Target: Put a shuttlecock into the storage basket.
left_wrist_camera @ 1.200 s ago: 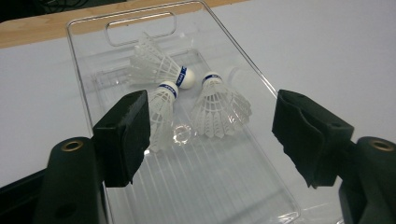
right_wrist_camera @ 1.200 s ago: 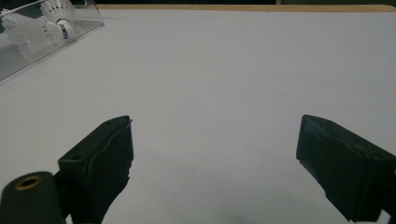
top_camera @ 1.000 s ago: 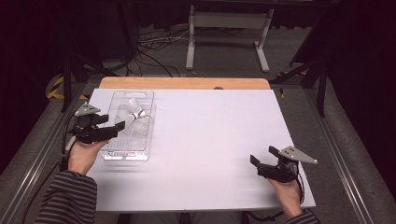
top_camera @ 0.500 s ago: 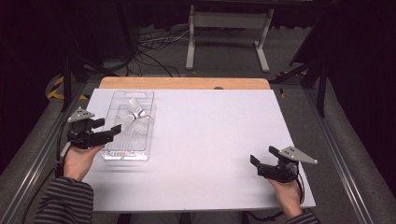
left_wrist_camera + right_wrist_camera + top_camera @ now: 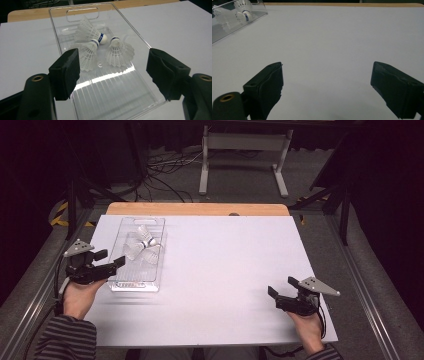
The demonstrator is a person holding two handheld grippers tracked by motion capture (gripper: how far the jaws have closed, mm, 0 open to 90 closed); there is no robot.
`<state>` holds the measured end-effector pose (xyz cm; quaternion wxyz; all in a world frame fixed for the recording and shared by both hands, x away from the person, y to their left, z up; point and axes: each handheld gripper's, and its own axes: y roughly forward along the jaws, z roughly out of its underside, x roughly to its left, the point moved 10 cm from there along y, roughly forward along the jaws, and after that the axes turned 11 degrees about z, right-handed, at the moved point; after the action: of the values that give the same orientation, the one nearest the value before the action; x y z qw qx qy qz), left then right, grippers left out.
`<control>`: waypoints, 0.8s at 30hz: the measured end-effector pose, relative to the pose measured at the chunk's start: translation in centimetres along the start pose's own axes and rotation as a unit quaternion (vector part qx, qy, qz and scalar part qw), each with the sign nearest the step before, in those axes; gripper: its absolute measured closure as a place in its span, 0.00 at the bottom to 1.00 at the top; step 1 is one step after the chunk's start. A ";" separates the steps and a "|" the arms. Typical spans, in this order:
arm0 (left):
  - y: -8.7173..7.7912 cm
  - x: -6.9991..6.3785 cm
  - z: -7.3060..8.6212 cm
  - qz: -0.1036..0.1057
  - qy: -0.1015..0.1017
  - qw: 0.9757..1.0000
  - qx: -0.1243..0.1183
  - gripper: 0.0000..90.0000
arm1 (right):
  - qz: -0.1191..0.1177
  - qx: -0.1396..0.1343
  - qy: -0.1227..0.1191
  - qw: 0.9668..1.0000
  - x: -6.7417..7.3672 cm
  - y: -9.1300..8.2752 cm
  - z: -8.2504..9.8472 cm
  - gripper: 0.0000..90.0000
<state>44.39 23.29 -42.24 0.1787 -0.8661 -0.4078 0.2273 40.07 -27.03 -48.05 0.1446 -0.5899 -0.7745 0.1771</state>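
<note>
The left gripper (image 5: 102, 265) has drawn back off the clear tray (image 5: 120, 282), jaws apart. Three shuttlecocks (image 5: 100, 48) lie in it on the white table (image 5: 225, 270). The right gripper (image 5: 280, 292) rests open; dark room beyond.

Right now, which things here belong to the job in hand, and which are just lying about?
In the job:
- clear tray
- three shuttlecocks lying in it
- left claw, open beside the tray

Lying about:
- right claw, open over bare white tabletop
- metal stand and cables on the floor beyond
</note>
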 end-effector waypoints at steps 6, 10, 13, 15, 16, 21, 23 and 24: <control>-0.5 0.0 0.4 -0.001 -0.002 1.000 -0.007 0.31 | 0.000 0.000 0.000 1.000 0.0 0.0 0.0 0.13; -0.7 -0.1 0.6 0.000 -0.002 1.000 -0.012 0.31 | 0.000 0.000 0.001 1.000 0.0 0.0 0.0 0.13; -1.0 -0.1 0.8 -0.001 0.000 1.000 -0.015 0.30 | 0.000 0.000 0.001 1.000 0.0 0.0 0.0 0.13; -1.1 -0.1 0.8 -0.001 0.001 1.000 -0.018 0.30 | -0.001 0.001 0.002 1.000 0.0 0.0 0.0 0.13; -1.2 -0.1 0.9 -0.002 0.001 1.000 -0.019 0.30 | -0.001 0.000 0.001 1.000 0.0 0.0 0.0 0.13; -1.5 -0.2 1.2 0.000 0.000 1.000 -0.025 0.30 | -0.001 0.000 0.002 1.000 0.0 0.0 0.0 0.13; -1.6 -0.2 1.4 0.001 -0.002 1.000 -0.028 0.30 | -0.002 0.000 0.003 1.000 0.0 0.0 0.0 0.13; -1.6 -0.2 1.5 0.001 -0.002 1.000 -0.030 0.30 | -0.001 0.000 0.003 1.000 0.0 0.0 0.0 0.13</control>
<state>42.44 24.30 -42.61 0.1517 -0.8707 -0.4143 0.2171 40.05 -27.02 -48.07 0.1474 -0.5893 -0.7748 0.1754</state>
